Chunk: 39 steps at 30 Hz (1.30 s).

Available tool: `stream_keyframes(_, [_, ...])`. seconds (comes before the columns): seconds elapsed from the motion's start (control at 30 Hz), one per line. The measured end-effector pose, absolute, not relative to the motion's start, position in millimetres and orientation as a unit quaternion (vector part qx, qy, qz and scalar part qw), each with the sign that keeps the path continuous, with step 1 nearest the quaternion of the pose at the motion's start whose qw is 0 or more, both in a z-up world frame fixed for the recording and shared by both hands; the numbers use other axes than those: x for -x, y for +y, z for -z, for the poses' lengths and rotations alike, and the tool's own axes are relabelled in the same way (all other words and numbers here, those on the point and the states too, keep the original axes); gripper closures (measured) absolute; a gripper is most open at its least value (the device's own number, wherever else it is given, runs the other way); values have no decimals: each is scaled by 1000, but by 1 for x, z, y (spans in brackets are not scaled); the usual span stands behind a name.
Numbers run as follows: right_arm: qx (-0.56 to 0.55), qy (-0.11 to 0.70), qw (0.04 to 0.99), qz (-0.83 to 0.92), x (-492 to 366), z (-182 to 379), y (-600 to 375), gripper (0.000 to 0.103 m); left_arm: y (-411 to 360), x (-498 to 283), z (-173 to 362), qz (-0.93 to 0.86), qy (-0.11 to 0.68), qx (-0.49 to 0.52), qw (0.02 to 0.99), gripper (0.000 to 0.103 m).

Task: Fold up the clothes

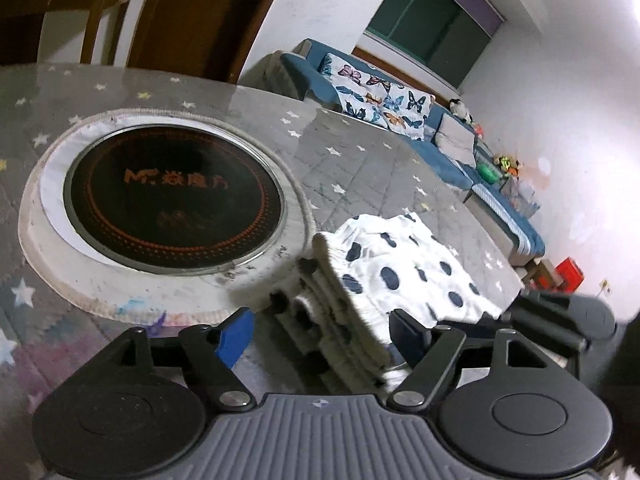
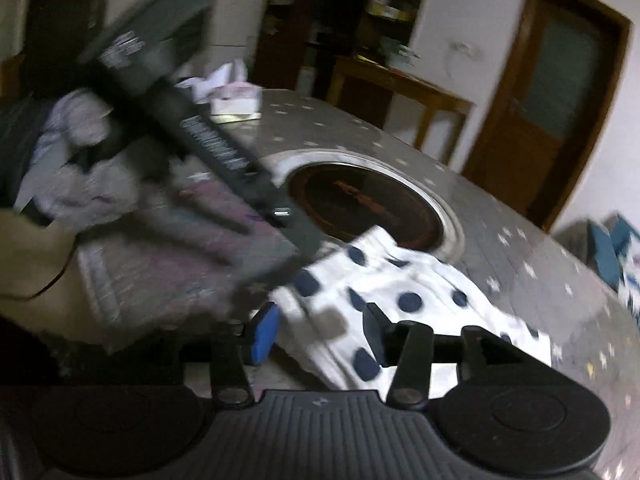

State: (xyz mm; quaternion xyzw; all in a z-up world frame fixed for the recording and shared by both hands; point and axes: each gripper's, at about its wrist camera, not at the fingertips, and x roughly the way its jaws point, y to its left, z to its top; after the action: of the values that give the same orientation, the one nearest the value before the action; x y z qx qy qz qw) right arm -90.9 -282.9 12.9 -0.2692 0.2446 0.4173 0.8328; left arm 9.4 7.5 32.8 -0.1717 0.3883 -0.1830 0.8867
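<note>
Nearest each lens: one folded white garment with navy dots, its stacked fold edges facing the left wrist camera. It lies on the counter, a grey star-print cover, just beside the round black cooktop set in a white ring. Bare counter runs beyond the garment to the far rim.

Left hand-held gripper: jaws wide apart, straddling the fold edges, pads not visibly clamping cloth. Right hand-held gripper: jaws likewise spread, garment between and beyond them; contact unclear through blur.

Right view: a blurred heap of other clothes at left, count unreadable. One blue sofa behind.
</note>
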Motion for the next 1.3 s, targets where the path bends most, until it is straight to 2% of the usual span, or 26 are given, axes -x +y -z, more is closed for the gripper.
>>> stream_keyframes(0.03, [282,241,828,-420,93,-11,-279,46,7,-10,-33,181,392,178,884,23])
stream_keyframes(0.2, [383,208,805,-404,102,11,-256,47,6,-11,-32,171,411,213,870,20])
stream_keyframes(0.37, [463,165,777,-394,112,35,-239,50,7,-9,-29,162,424,250,855,17])
stream_keyframes(0.4, [478,155,771,-391,114,40,-236,56,8,-8,-27,159,427,256,853,17])
stream_keyframes(0.47, [492,144,766,-388,119,44,-235,59,8,-8,-24,155,434,268,846,17])
stream_keyframes(0.73, [449,155,791,-385,109,35,-239,78,8,-8,-11,146,454,337,812,14])
stream_keyframes(0.87, [408,162,813,-383,102,23,-244,79,4,-8,-5,143,454,372,796,10])
stream_keyframes(1.1, [364,163,835,-379,97,10,-250,81,-5,-11,5,143,463,444,754,10])
stream_keyframes(1.2, [358,163,837,-381,97,9,-250,81,-10,-18,9,143,459,457,748,12])
stream_keyframes(1.27, [354,164,836,-385,99,8,-253,81,-10,-24,13,140,459,468,742,27])
stream_keyframes(1.3, [352,163,836,-387,100,6,-256,81,-10,-25,16,138,459,473,739,31])
